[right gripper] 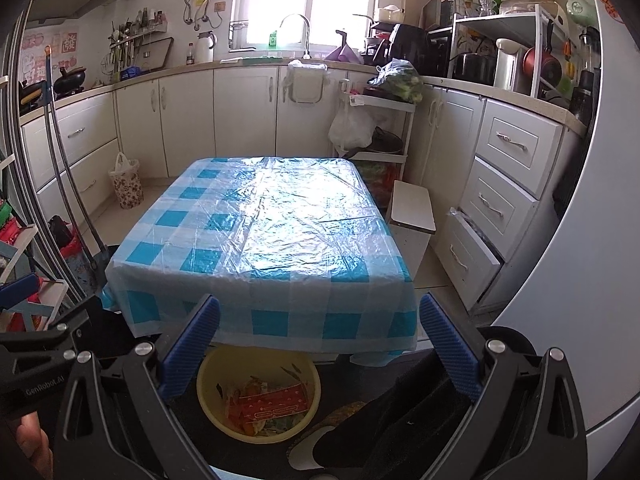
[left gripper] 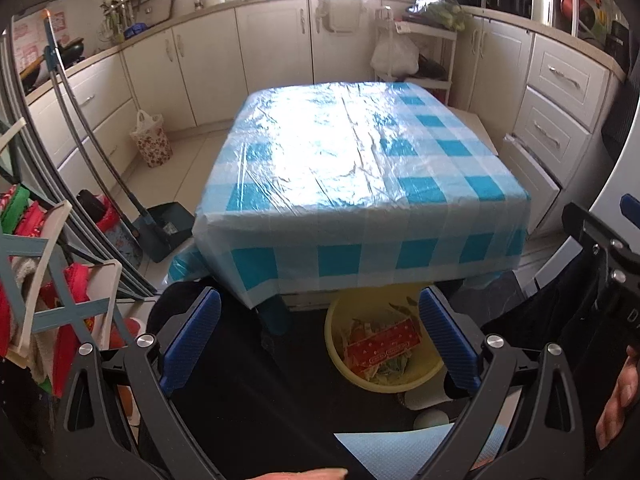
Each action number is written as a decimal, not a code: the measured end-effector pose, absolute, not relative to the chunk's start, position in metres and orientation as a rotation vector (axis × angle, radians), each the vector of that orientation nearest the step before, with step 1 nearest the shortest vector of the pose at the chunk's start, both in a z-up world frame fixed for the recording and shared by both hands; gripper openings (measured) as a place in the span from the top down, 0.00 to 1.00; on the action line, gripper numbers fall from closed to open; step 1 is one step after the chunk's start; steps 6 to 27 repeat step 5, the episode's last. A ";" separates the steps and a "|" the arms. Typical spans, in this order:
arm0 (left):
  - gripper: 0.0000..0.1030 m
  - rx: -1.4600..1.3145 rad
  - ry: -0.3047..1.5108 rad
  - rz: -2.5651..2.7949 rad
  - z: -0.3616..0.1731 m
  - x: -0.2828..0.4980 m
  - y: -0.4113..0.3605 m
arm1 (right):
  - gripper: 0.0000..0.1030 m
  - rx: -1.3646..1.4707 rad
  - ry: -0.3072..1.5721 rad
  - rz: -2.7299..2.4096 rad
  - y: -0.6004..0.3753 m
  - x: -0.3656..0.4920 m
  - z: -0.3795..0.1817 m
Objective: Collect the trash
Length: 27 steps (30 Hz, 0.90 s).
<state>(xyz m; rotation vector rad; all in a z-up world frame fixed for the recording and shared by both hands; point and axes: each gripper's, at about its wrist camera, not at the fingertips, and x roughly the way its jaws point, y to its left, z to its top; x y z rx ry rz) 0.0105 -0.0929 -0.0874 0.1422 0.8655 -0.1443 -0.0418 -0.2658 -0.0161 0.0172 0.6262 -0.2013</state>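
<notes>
1. Left gripper [left gripper: 319, 344]: two blue-padded fingers spread wide, nothing between them; hovers low in front of the table edge, above the floor.
2. Right gripper [right gripper: 319, 350]: same two blue fingers, spread wide, holding nothing; also low at the near edge of the table.
3. One yellow basin [left gripper: 340, 354] [right gripper: 208, 380] on the dark floor, partly under the table's near edge; it lies between the fingers in the right wrist view, and just inside the right finger in the left wrist view.
4. Trash in the basin: one red printed wrapper [left gripper: 382, 344] [right gripper: 276, 402] lying flat on top; under it a heap of orange and pale green scraps [left gripper: 390, 366] [right gripper: 276, 426], count cannot be told.
5. One tabletop [left gripper: 360, 152] [right gripper: 276, 232] under a blue-and-white check plastic cloth; no loose items seen on it; strong glare across the middle.
6. One dustpan [left gripper: 170, 228] on the floor left of the table, long handle leaning up and left.
7. One floral bag [left gripper: 151, 140] [right gripper: 126, 186] on the floor by the left cabinets.
8. One white stool [right gripper: 412, 210] just right of the table.
9. Part of one hand [left gripper: 618, 400] at the right edge of the left wrist view, on the other gripper's body.
</notes>
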 end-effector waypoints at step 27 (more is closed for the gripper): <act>0.07 0.134 0.937 -0.155 -0.111 0.026 -0.092 | 0.07 0.007 0.662 -0.212 -0.272 -0.026 -0.027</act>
